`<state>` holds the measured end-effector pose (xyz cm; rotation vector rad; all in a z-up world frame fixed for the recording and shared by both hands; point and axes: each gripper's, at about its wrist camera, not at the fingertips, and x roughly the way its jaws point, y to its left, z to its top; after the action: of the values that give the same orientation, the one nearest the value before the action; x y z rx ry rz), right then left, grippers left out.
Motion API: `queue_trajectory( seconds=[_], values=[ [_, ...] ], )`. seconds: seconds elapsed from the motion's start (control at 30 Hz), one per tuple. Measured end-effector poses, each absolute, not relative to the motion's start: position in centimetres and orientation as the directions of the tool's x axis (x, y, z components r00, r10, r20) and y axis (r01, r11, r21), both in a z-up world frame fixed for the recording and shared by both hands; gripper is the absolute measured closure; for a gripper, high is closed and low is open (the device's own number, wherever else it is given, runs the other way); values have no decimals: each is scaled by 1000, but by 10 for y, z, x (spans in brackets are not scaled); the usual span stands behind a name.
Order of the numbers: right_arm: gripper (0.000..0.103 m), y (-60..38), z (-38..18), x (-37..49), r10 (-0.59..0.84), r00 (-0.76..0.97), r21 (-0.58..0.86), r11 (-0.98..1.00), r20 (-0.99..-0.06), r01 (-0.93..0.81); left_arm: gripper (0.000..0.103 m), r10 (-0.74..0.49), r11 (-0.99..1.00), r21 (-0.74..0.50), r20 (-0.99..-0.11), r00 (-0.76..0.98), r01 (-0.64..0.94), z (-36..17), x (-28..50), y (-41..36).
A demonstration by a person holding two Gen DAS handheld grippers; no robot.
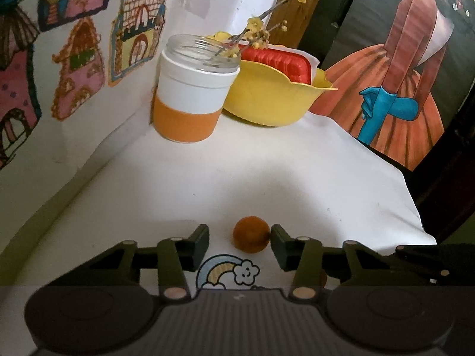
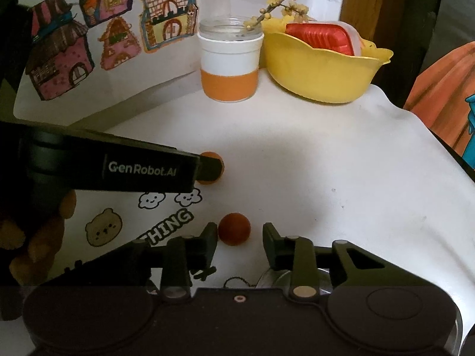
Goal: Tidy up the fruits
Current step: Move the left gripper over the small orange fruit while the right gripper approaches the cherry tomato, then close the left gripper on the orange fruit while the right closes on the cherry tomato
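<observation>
A: What is the surface like?

B: A table point(image 1: 297, 160) under a white cloth point(image 2: 341, 154), creased where it hangs over the edge to the right of both tongs. Near the tongs the cloth carries printed cartoons: a rainbow with a smiling cloud point(image 1: 227, 273), a bear face point(image 2: 104, 227), small clouds and some lettering.

A: And the left tongs?

B: The left tongs point(image 1: 240, 243) are wide open and grip nothing. A small orange fruit point(image 1: 251, 233) sits on the cloth between the fingers, right against the right-hand one and apart from the left-hand one.

A: The right tongs?

B: The right tongs point(image 2: 240, 238) are also spread wide and empty. A darker orange-red fruit point(image 2: 234, 228) lies between the tips, just beside the left-hand finger. The other device reaches in from the left, ahead of these tongs, with its fruit half hidden behind one finger.

A: What stands farther ahead?

B: Well beyond both tongs, a glass jar point(image 1: 193, 89) with a white and orange sleeve holds a twig of yellow blossoms point(image 1: 261, 26). Touching it on the right is a yellow bowl point(image 1: 276, 98) with a red ribbed box point(image 1: 276, 62) inside.

A: And the room?

B: A white wall point(image 2: 184, 59) ahead and to the left carries children's drawings of houses point(image 2: 169, 9). To the right leans a painting of a figure in an orange skirt point(image 1: 394, 89).
</observation>
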<state>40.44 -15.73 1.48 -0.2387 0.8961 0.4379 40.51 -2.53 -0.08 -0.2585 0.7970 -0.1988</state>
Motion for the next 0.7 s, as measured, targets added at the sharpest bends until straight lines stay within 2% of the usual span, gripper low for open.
queue_trajectory(
  seconds=[0.3,0.7],
  values=[
    [76,-156,14,407,270,534,-19,880,-801,-474,71,-306,940,-327,-676,671,99,-1,408,-29],
    [79,-157,14,406,277,535,-7,883,-798,-468,74,-325,927,-366,-673,665,82,-3,405,-21]
  ],
)
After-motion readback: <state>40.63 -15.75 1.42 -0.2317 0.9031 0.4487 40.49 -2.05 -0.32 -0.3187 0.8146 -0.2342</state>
